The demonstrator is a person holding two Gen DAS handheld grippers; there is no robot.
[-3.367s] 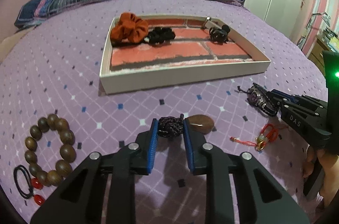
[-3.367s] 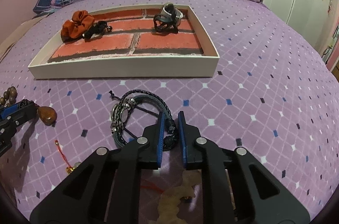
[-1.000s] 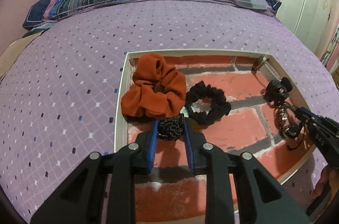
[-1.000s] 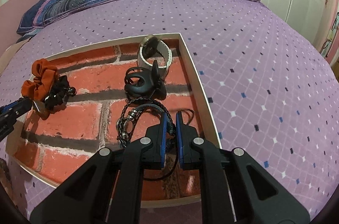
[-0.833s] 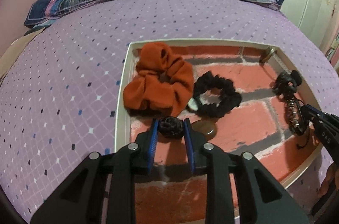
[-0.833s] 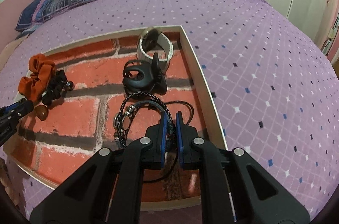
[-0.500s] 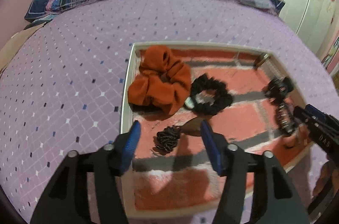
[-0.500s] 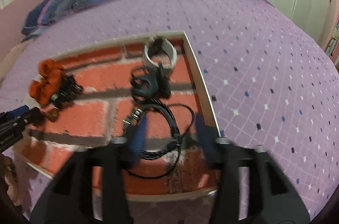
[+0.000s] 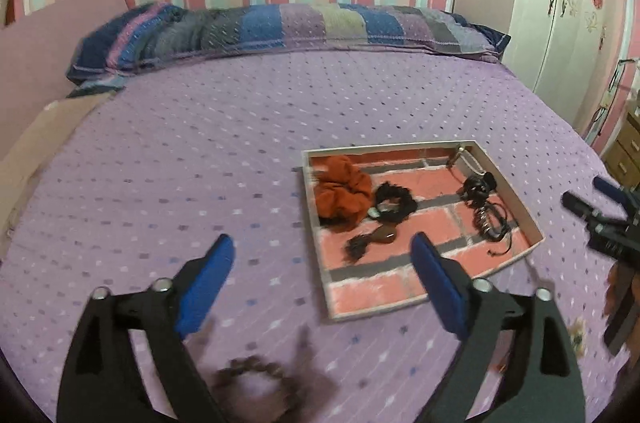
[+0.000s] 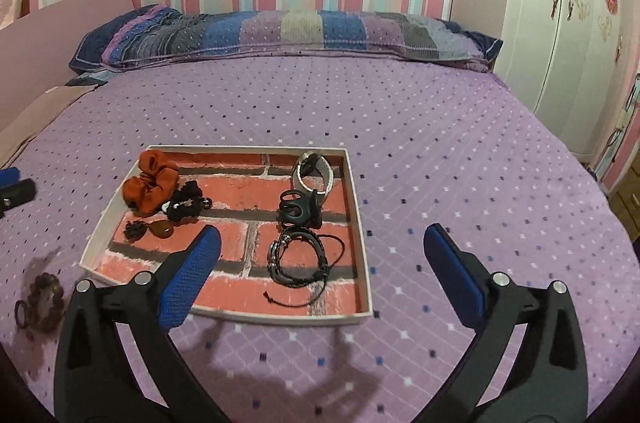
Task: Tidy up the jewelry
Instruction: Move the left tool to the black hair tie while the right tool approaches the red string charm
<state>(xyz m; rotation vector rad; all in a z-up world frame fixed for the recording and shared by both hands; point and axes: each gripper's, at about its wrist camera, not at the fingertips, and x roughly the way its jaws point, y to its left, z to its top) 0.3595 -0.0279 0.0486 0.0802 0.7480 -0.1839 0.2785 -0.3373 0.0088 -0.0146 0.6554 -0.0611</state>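
A white tray with a brick-pattern floor (image 10: 362, 223) (image 9: 310, 215) lies on the purple bed. In it are an orange scrunchie (image 10: 150, 183) (image 9: 340, 191), a black scrunchie (image 10: 185, 205) (image 9: 394, 202), a brown pendant on a dark cord (image 10: 160, 229) (image 9: 380, 234), a black braided bracelet (image 10: 298, 257) (image 9: 491, 221), a black clip (image 10: 300, 209) and a white watch (image 10: 314, 171). My left gripper (image 9: 322, 269) and right gripper (image 10: 320, 255) are both wide open, empty and held back above the bed. A wooden bead bracelet (image 10: 44, 297) (image 9: 256, 381) lies outside the tray.
A striped pillow (image 10: 288, 31) lies along the far edge of the bed. A white wardrobe (image 10: 560, 3) stands at the right. A black hair tie (image 10: 20, 315) lies beside the beads. My right gripper shows at the right edge of the left wrist view (image 9: 600, 219).
Both grippers opened, let go of the pendant and the braided bracelet in the tray, and pulled back and up away from it.
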